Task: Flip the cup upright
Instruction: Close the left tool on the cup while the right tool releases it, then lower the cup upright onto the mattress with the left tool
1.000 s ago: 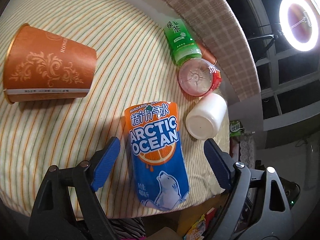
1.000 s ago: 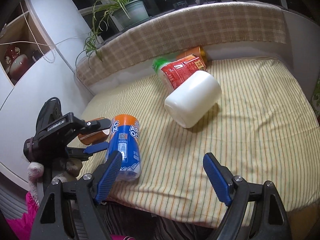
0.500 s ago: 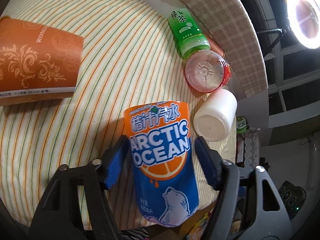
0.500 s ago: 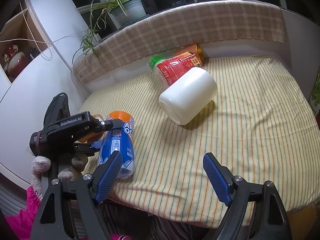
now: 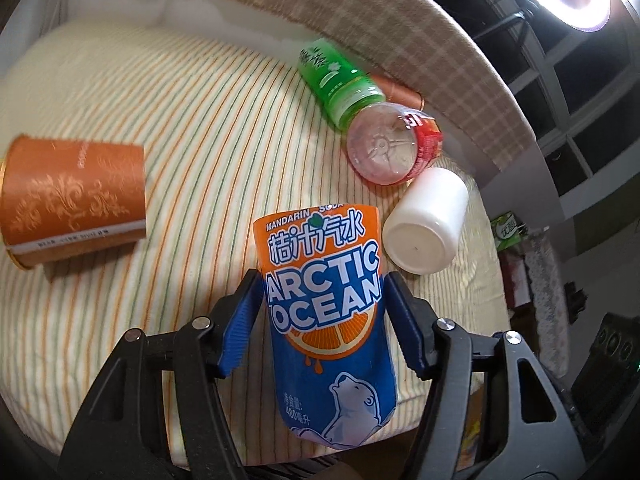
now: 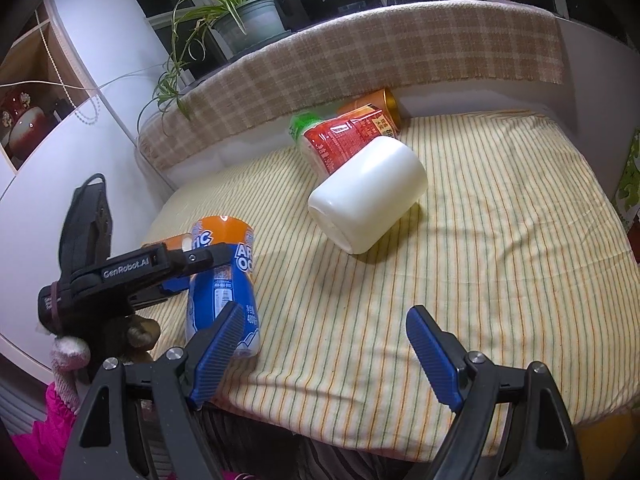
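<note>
A blue and orange Arctic Ocean cup (image 5: 324, 304) sits between my left gripper's (image 5: 322, 320) blue pads, which press its sides; it is tilted up off the striped cloth. In the right wrist view the same cup (image 6: 224, 280) stands nearly on end near the table's left edge, with the left gripper (image 6: 188, 268) around it. My right gripper (image 6: 328, 348) is open and empty, near the front edge. A white cup (image 6: 368, 194) lies on its side in the middle; it also shows in the left wrist view (image 5: 426, 220).
An orange patterned paper cup (image 5: 74, 196) lies on its side at the left. A green bottle (image 5: 338, 80), a red-labelled bottle (image 5: 390, 144) and an orange can (image 6: 374, 110) lie by the plaid backrest (image 6: 360, 52). The striped table cloth (image 6: 480, 260) drops off at the front.
My left gripper has closed onto the Arctic Ocean cup and tipped it up from lying flat. The right gripper has held still and open.
</note>
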Motion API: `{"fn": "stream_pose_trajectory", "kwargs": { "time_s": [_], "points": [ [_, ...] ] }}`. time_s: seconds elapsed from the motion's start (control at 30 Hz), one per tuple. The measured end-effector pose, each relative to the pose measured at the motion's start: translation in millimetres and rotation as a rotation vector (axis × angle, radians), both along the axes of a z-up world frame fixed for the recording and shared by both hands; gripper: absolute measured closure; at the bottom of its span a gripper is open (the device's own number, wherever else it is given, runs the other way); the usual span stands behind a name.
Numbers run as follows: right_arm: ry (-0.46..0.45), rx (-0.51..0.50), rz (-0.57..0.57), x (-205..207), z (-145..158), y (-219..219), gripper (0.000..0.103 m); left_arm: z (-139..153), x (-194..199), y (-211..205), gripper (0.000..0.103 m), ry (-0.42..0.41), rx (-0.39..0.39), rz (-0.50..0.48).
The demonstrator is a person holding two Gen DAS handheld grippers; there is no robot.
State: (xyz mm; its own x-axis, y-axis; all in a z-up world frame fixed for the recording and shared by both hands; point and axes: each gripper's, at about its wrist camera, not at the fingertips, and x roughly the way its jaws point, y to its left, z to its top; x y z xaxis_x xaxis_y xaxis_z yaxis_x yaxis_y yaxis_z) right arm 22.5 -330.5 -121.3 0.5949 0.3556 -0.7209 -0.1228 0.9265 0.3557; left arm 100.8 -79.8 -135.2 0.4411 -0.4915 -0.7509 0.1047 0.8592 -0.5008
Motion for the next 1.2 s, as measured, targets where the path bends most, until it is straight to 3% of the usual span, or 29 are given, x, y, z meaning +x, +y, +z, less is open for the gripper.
{"fn": "stream_pose_trajectory", "kwargs": {
  "time_s": [0.23,0.5,0.97,1.2],
  "points": [
    [-0.024,-0.036,-0.008,-1,4,3,0.017,19,-14,-9,0.040,-0.130,0.110,-0.023],
    [-0.036,-0.051,-0.020,-3,5,3,0.017,31,-16,-11,0.041,-0.209,0.158,-0.030],
    [-0.020,-0.045,-0.039,-4,0,0,0.017,33,-5,-25,0.041,-0.396,0.338,-0.019],
    [-0.020,-0.045,-0.041,-4,0,0,0.017,31,-14,-32,0.041,-0.441,0.383,-0.037]
  ]
}}
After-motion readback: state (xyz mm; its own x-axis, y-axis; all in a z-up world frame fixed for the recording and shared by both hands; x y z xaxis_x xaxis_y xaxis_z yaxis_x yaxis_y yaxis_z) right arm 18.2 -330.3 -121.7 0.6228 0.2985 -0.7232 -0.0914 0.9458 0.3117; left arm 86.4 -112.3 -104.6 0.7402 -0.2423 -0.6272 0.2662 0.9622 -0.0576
